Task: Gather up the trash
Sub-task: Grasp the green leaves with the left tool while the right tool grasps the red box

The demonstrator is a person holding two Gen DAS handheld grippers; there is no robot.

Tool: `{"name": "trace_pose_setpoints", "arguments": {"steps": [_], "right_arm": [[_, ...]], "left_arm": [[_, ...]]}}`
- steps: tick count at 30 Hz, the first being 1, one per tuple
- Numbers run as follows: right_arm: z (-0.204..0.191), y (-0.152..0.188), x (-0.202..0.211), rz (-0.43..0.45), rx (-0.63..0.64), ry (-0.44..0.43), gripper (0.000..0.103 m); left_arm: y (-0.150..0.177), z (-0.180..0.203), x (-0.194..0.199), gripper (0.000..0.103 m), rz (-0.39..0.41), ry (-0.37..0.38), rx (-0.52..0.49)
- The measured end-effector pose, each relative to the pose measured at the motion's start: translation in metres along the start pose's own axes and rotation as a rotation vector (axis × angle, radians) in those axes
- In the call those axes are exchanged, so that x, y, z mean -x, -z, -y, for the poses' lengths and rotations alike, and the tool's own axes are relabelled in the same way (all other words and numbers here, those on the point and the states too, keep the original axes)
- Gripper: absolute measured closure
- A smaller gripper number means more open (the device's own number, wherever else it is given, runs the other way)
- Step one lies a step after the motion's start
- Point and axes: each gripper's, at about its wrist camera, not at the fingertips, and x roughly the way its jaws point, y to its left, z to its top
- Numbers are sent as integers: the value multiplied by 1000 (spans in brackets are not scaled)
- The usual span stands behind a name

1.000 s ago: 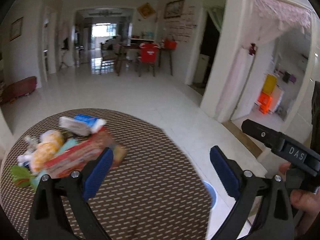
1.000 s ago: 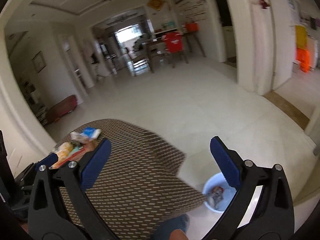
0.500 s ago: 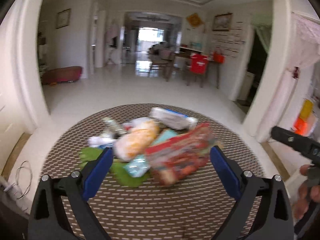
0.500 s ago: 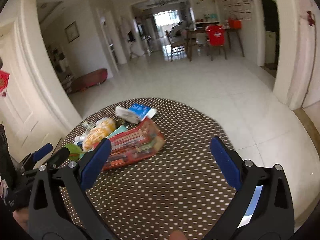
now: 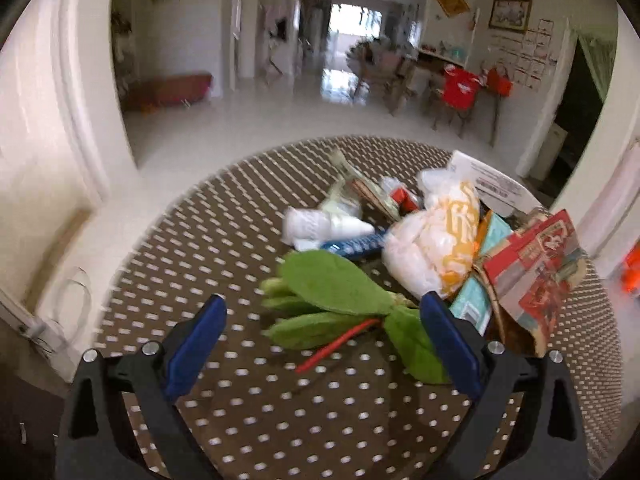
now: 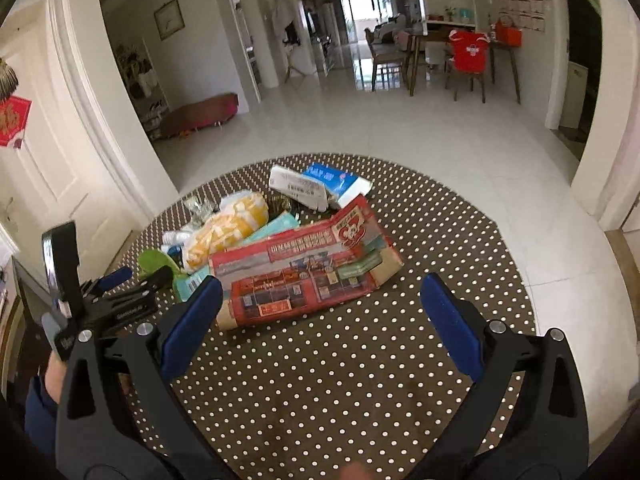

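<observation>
A pile of trash lies on a round table with a brown dotted cloth [image 6: 440, 240]. It holds a flattened red carton [image 6: 304, 272] [image 5: 536, 276], a yellow and white bag [image 6: 228, 228] [image 5: 436, 240], green leaves [image 5: 336, 284] [image 6: 154, 260], a white and blue box [image 6: 320, 186] and a crumpled white tissue [image 5: 308, 224]. My left gripper [image 5: 324, 344] is open, just short of the green leaves. It also shows in the right wrist view [image 6: 132, 280]. My right gripper [image 6: 320, 320] is open, just in front of the red carton.
The table stands on a white tiled floor [image 6: 400, 128]. A dining table and a chair with a red cover [image 6: 468, 56] stand far back. A white door [image 6: 48, 168] and a wall are at the left.
Both grippers have swung left from the floor and bin side and come down closer to the trash pile. Both stayed open.
</observation>
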Motion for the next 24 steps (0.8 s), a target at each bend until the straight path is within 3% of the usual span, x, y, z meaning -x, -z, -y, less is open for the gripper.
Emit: {"name": "trace_pose_setpoints", "arguments": {"steps": [2,3,5,9,12,13,17,19,24], "right_arm": [[4,2,-12,-21,-14,11,6],[8,3,-14,-25,-23,16,6],[20,2,-27,-29,-51,40,6],[51,-7,-63,-61,-120,35,6],[58,-13,-88,-97,-134,-21,13],[58,-14,-98,-122,-127,-31,22],[62,-16,-112,-146,-138,-84,73],[63,-14,-106,-132,-154,-119,85],[62,-6,-70,-65,-145,-136,92]], "left_arm": [[-3,-3,-2,12,3,43,29],[-4,-2,-4,34,-1,64,29],[-7,1,-13,56,-38,91,24],[-7,2,-11,82,-25,107,30],[-3,0,-5,89,-6,84,43],[-1,-1,-1,90,-3,81,54],[9,-8,13,92,8,63,74],[11,-11,16,92,15,52,83],[16,-14,39,92,42,30,91]]}}
